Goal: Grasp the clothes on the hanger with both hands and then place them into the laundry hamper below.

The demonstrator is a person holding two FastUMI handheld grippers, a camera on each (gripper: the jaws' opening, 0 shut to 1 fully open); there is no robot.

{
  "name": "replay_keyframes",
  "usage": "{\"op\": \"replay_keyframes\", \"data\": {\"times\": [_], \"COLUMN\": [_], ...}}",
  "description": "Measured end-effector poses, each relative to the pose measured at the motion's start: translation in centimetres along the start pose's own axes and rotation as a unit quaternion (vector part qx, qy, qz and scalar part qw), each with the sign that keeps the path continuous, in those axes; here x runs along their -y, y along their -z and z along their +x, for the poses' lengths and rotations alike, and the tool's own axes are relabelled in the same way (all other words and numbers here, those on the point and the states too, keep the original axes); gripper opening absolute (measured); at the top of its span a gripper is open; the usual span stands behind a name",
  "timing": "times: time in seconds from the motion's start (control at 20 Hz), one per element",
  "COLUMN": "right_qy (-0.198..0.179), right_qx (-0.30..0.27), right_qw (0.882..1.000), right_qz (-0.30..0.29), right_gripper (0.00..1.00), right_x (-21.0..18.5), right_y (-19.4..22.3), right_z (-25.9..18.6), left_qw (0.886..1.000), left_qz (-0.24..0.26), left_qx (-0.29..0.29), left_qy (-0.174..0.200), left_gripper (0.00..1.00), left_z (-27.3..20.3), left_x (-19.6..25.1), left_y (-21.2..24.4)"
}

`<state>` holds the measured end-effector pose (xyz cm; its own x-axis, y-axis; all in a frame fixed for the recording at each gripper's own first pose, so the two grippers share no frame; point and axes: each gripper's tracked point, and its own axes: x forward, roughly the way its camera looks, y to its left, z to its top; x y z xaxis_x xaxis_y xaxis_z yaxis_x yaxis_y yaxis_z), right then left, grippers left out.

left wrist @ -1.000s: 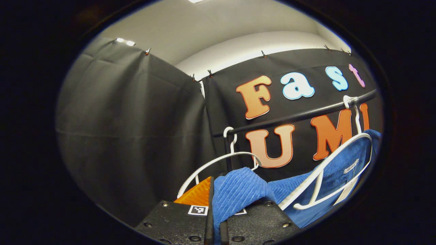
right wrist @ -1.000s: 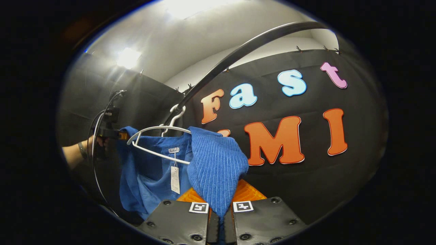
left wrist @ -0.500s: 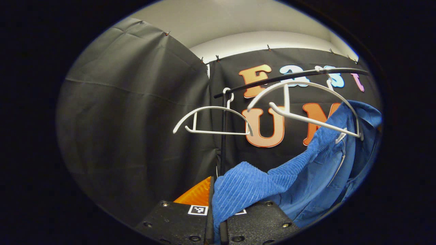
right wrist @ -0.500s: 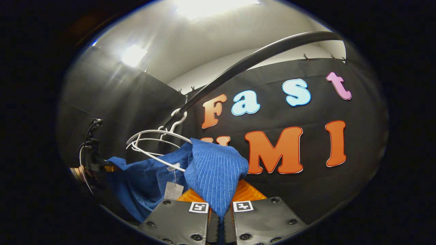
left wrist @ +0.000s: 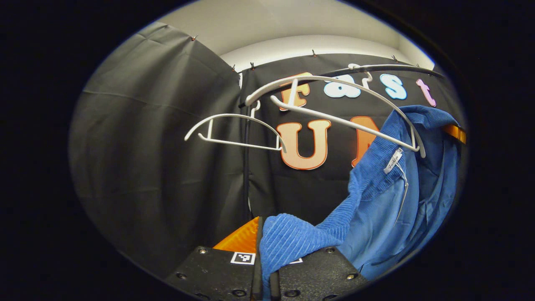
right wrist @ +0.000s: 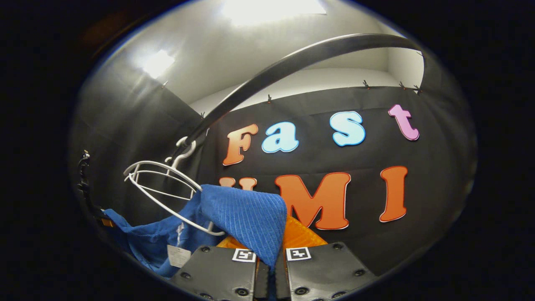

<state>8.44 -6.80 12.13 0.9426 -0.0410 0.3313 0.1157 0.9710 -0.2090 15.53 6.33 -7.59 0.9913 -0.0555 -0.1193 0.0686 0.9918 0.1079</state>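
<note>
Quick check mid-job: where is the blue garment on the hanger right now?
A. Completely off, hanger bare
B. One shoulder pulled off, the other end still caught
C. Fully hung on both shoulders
B: in the left gripper view the blue garment clings to the white hanger at its right end alone.

Light comes from above: in the right gripper view a ceiling panel (right wrist: 273, 7) burns out to pure white and a second lamp (right wrist: 154, 63) throws hazy glare across the wall cloth below it. The left gripper view is dimmer and evenly lit, without glare. Both are sharp at centre; fisheye distortion bends the clothes rail (right wrist: 292, 62) into an arc, and the edges fall dark.
</note>
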Motion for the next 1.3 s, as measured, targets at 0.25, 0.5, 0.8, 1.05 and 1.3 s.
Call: {"op": "replay_keyframes", "data": {"times": [0.25,0.5,0.8,1.05,1.3], "right_qy": [0.081,0.087,0.033,-0.036,-0.105], "right_qx": [-0.077,-0.13,-0.145,-0.152,-0.186], "right_qw": [0.993,0.988,0.989,0.987,0.975], "right_qz": [-0.035,-0.009,-0.027,0.03,0.067], "right_gripper": [0.13,0.12,0.12,0.13,0.13], "right_x": [6.6,8.4,5.1,-0.7,-7.5], "right_y": [5.7,11.0,11.8,12.0,14.1], "right_z": [1.1,-1.5,-5.0,-5.0,-4.9], "left_qw": [0.999,0.996,0.997,0.997,0.995], "left_qz": [-0.028,-0.041,0.001,0.003,-0.024], "left_qx": [-0.025,-0.063,-0.069,-0.059,-0.075], "left_qy": [0.026,0.043,0.036,0.043,0.059], "left_gripper": [0.08,0.08,0.08,0.08,0.08], "left_z": [0.3,-1.1,-4.5,-5.3,-5.2], "left_x": [4.2,6.0,5.9,7.2,9.9], "left_y": [2.7,5.8,5.3,3.9,5.0]}}
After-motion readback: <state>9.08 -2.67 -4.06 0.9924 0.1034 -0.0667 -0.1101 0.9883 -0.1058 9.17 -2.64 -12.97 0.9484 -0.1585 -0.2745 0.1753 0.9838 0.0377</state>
